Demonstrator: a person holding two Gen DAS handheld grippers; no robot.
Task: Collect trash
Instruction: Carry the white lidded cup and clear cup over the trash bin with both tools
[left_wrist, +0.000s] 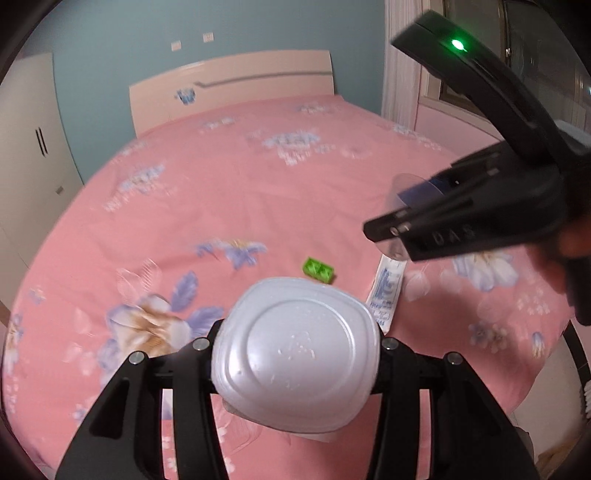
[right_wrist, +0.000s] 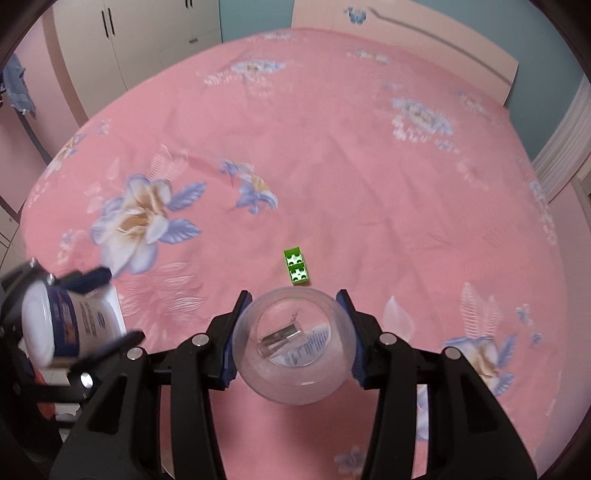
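Left tool (left_wrist: 295, 354) grips a white plastic tub (left_wrist: 295, 354); right tool (right_wrist: 293, 332) grips a clear plastic cup (right_wrist: 293, 343); the smooth, thin-walled cup could slip free.

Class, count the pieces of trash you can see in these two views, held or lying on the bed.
3: a white tub in the left gripper, a clear cup in the right gripper, and a printed wrapper on the bed. More may be hidden.

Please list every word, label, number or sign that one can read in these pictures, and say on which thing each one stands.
"DAS": raised letters on the right gripper's black body.
White cup in the left gripper: blue and orange label, too blurred to read.
White wrapper on the bed: blue print, too small to read.
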